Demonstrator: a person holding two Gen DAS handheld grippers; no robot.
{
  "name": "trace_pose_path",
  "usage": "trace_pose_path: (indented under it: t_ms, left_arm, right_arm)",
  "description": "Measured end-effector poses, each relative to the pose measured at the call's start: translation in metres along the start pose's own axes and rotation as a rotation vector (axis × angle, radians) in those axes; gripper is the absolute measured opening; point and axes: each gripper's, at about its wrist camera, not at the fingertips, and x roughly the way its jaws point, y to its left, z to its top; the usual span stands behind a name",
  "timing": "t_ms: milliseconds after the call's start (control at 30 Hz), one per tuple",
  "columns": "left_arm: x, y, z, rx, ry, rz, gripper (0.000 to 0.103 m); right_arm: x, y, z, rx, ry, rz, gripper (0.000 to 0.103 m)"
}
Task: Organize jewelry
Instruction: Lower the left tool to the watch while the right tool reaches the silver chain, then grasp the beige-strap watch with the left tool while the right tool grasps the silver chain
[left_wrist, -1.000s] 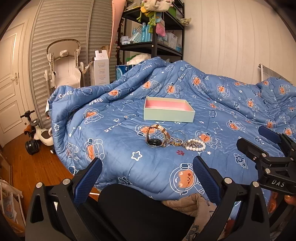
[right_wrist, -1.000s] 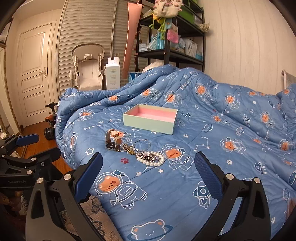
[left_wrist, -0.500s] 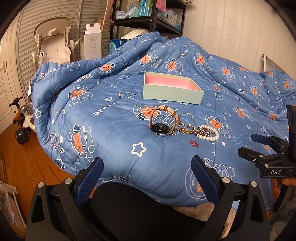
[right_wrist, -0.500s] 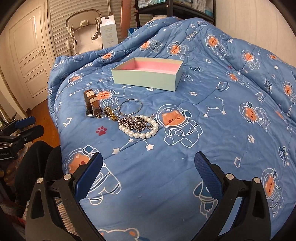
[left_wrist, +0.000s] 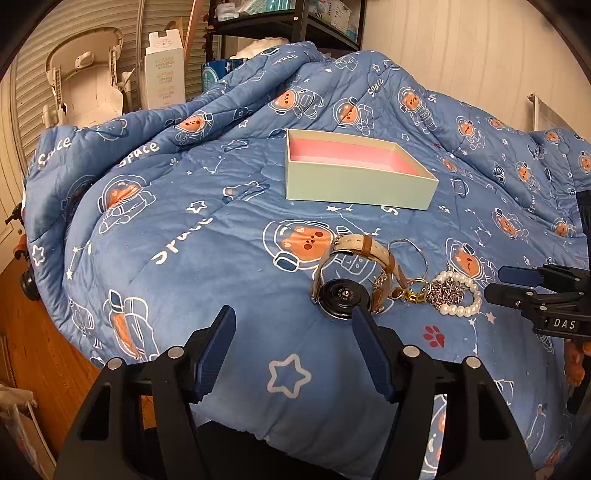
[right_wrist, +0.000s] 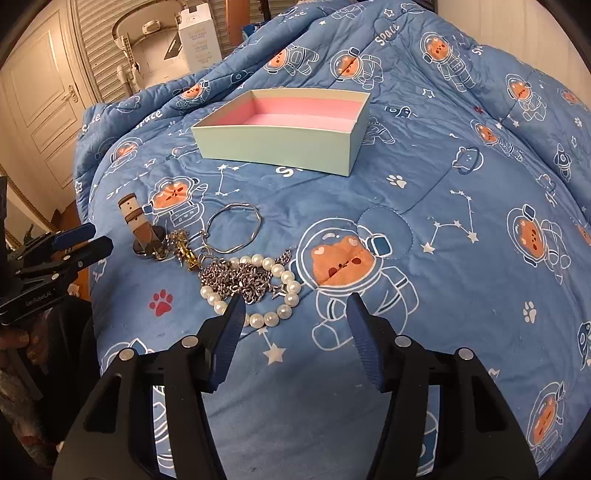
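Observation:
A pile of jewelry lies on the blue quilt: a watch (left_wrist: 343, 293) (right_wrist: 144, 230) with a tan strap, a gold charm (right_wrist: 184, 254), a thin silver bangle (right_wrist: 232, 229), a silver chain (right_wrist: 236, 277) and a pearl bracelet (left_wrist: 461, 301) (right_wrist: 290, 286). Behind it stands an open mint box (left_wrist: 354, 184) (right_wrist: 273, 147), pink inside and holding nothing. My left gripper (left_wrist: 293, 321) hovers just short of the watch, jaws closing with nothing between them. My right gripper (right_wrist: 295, 310) hangs over the near edge of the pearls, jaws closing too, with nothing gripped.
The quilt (left_wrist: 184, 258) drops off at its left edge to a wooden floor (left_wrist: 33, 332). A white seat (left_wrist: 92, 85), a tall carton (left_wrist: 164, 70) and a dark shelf unit (left_wrist: 295, 22) stand beyond the bed. Each gripper shows at the edge of the other's view.
Both grippers have come forward and down toward the jewelry pile, which now looks much larger. Both pairs of jaws have narrowed from wide open.

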Motion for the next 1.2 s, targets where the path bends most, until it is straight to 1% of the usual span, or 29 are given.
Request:
trace_pose_path:
  t_ms: [33, 100, 167, 200, 233, 267, 300, 400, 467, 567, 700, 767, 833, 867, 933, 967, 1033, 1067, 1133, 1167, 1200]
  left_arm:
    - [0.002, -0.001, 0.001, 0.002, -0.001, -0.003, 0.063]
    - [0.006, -0.002, 0.002, 0.009, -0.001, -0.011, 0.063]
    - [0.009, -0.005, 0.003, 0.02, 0.0, -0.014, 0.063]
    - [0.011, -0.006, 0.003, 0.027, 0.001, -0.017, 0.063]
    - [0.013, -0.007, 0.004, 0.033, 0.003, -0.02, 0.063]
    - [0.014, -0.008, 0.004, 0.038, 0.004, -0.022, 0.063]
    - [0.016, -0.009, 0.005, 0.041, 0.004, -0.023, 0.063]
    - [0.021, -0.01, 0.008, 0.049, 0.008, -0.023, 0.063]
    - [0.026, -0.009, 0.009, 0.051, 0.014, -0.025, 0.061]
    - [0.033, -0.009, 0.013, 0.063, 0.025, -0.033, 0.056]
    - [0.041, -0.01, 0.019, 0.078, 0.027, -0.048, 0.049]
    - [0.045, -0.011, 0.022, 0.089, 0.028, -0.05, 0.045]
    - [0.048, -0.012, 0.024, 0.1, 0.028, -0.06, 0.033]
    - [0.05, -0.013, 0.025, 0.105, 0.031, -0.066, 0.03]
    - [0.053, -0.014, 0.026, 0.106, 0.034, -0.079, 0.017]
    - [0.054, -0.015, 0.026, 0.105, 0.034, -0.083, 0.014]
    - [0.054, -0.017, 0.026, 0.104, 0.028, -0.072, 0.008]
    - [0.054, -0.017, 0.026, 0.101, 0.023, -0.071, 0.005]
    - [0.051, -0.016, 0.027, 0.087, 0.016, -0.08, 0.004]
    - [0.05, -0.015, 0.027, 0.08, 0.015, -0.085, 0.004]
    - [0.049, -0.014, 0.027, 0.074, 0.012, -0.088, 0.004]
  right_arm:
    - [0.001, 0.001, 0.002, -0.001, -0.003, 0.01, 0.056]
    - [0.004, 0.006, 0.005, -0.026, -0.008, 0.038, 0.052]
    - [0.007, 0.015, 0.008, -0.073, -0.008, 0.058, 0.039]
    - [0.009, 0.019, 0.009, -0.095, -0.005, 0.071, 0.037]
    - [0.011, 0.023, 0.011, -0.114, -0.002, 0.082, 0.031]
    - [0.014, 0.026, 0.012, -0.13, 0.004, 0.096, 0.028]
    - [0.017, 0.028, 0.013, -0.14, 0.011, 0.105, 0.028]
    - [0.028, 0.03, 0.015, -0.165, 0.055, 0.093, 0.028]
    - [0.033, 0.029, 0.016, -0.171, 0.078, 0.112, 0.028]
    - [0.038, 0.033, 0.016, -0.21, 0.092, 0.113, 0.028]
    - [0.043, 0.032, 0.019, -0.23, 0.098, 0.128, 0.027]
    - [0.044, 0.032, 0.019, -0.237, 0.102, 0.139, 0.023]
    - [0.045, 0.033, 0.019, -0.255, 0.1, 0.144, 0.021]
    - [0.045, 0.033, 0.019, -0.263, 0.099, 0.143, 0.021]
    - [0.044, 0.034, 0.019, -0.274, 0.096, 0.144, 0.02]
    - [0.044, 0.034, 0.019, -0.277, 0.094, 0.146, 0.018]
    - [0.043, 0.034, 0.018, -0.276, 0.088, 0.152, 0.017]
    - [0.043, 0.033, 0.018, -0.276, 0.086, 0.153, 0.017]
    - [0.042, 0.033, 0.018, -0.271, 0.081, 0.155, 0.017]
    - [0.041, 0.033, 0.018, -0.271, 0.076, 0.154, 0.011]
    - [0.039, 0.033, 0.018, -0.269, 0.07, 0.159, 0.011]
